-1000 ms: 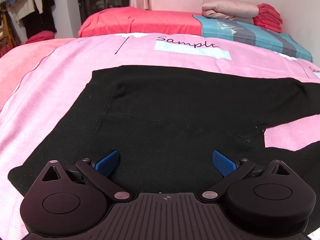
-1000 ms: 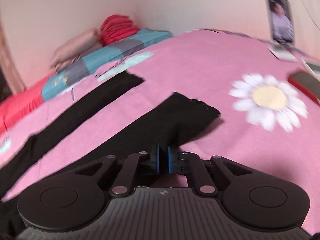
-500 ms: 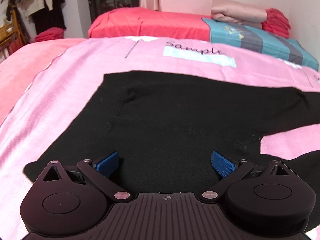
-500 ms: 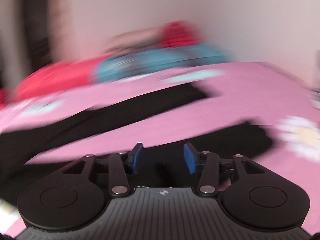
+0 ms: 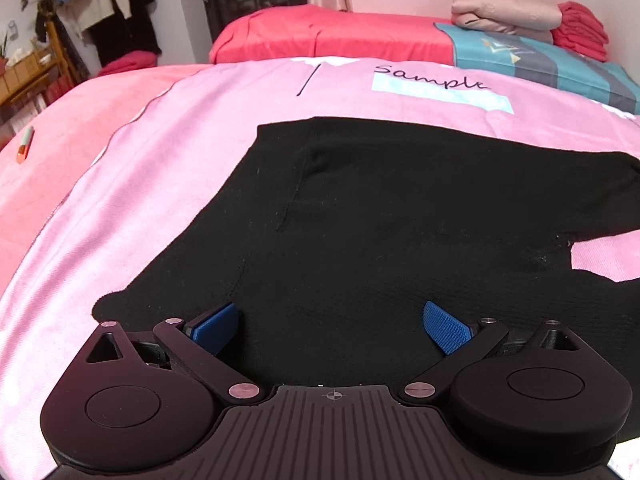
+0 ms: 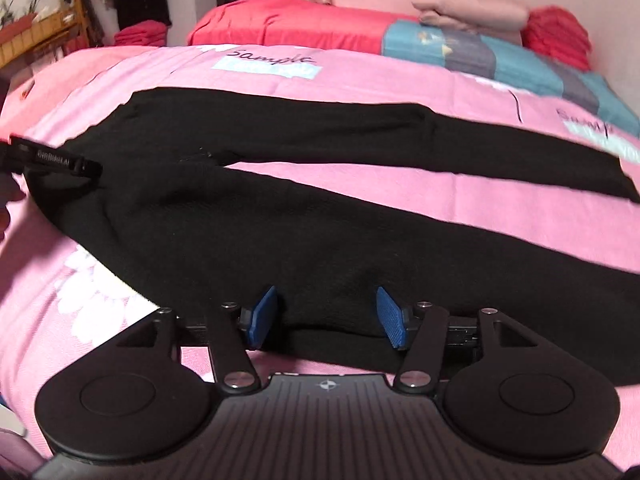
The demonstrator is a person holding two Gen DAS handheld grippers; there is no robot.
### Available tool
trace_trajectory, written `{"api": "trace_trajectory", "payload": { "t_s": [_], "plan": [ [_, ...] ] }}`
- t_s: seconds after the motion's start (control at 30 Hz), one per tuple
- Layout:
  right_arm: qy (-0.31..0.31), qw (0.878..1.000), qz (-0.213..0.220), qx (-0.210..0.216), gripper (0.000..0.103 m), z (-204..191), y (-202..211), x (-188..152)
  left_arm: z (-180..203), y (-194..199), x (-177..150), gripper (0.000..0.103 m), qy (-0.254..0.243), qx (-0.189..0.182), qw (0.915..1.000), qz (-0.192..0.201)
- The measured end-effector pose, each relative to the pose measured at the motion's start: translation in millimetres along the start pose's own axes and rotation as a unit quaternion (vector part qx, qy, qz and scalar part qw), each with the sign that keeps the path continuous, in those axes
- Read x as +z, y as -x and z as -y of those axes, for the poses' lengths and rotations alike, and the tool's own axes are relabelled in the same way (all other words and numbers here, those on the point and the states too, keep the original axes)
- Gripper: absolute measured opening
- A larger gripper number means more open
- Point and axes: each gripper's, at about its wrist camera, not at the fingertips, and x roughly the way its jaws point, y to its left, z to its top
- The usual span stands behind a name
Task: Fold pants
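Note:
Black pants [image 5: 380, 220] lie flat on the pink bedspread [image 5: 180, 128], waist to the left, two legs spread apart to the right [image 6: 360, 208]. My left gripper [image 5: 330, 326] is open wide, just above the waist end of the pants, holding nothing. My right gripper [image 6: 326, 316] is open over the near leg, its blue pads [image 6: 390, 318] on either side of the cloth at the leg's near edge. The left gripper's body shows at the left edge of the right wrist view [image 6: 52, 162].
A red bed cover [image 5: 328, 36], a teal pillow [image 5: 540, 60] and folded pink and red blankets [image 5: 512, 14] lie at the back. A wooden shelf [image 5: 24, 76] and hanging clothes stand at the far left. A small pen-like object [image 5: 25, 150] lies on the bedspread's left side.
My right gripper let go of the leg end, opened and swung left to the middle of the near leg. My left gripper stayed open and drifted a little left over the waist.

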Motion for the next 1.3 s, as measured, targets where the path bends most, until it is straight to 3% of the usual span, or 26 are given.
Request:
{"api": "trace_trajectory", "payload": {
  "t_s": [0.23,0.43,0.63,0.77,0.87,0.97,1.1,1.2,1.3],
  "plan": [
    [-0.039,0.999,0.019,-0.007,0.065,6,4,8,0,0,-2,0.103,-0.003,0.000,1.0000,-0.001],
    [-0.034,0.999,-0.005,0.002,0.068,13,5,2,-3,1,-1,0.103,0.001,0.002,1.0000,-0.004],
    [-0.091,0.996,0.013,0.015,0.069,43,21,0,-10,17,-1,0.103,0.014,0.015,0.9998,-0.004],
    [-0.133,0.990,0.031,-0.020,0.070,74,43,-10,-34,43,-9,0.103,0.059,-0.026,0.9978,-0.014],
    [-0.195,0.979,0.041,-0.042,0.070,108,65,-26,-56,53,-20,0.103,0.103,-0.073,0.9910,-0.043],
    [-0.268,0.962,0.034,-0.041,0.067,143,82,-46,-72,44,-30,0.103,0.151,-0.117,0.9776,-0.089],
    [-0.346,0.938,0.012,-0.019,0.060,177,71,-65,-73,37,-24,0.103,0.179,-0.127,0.9722,-0.081],
    [-0.365,0.931,0.031,0.001,0.060,187,63,-63,-73,21,-17,0.103,0.202,-0.174,0.9604,-0.082],
    [-0.361,0.931,0.051,0.012,0.062,193,55,-61,-74,14,-14,0.103,0.227,-0.190,0.9531,-0.061]
  ]
}}
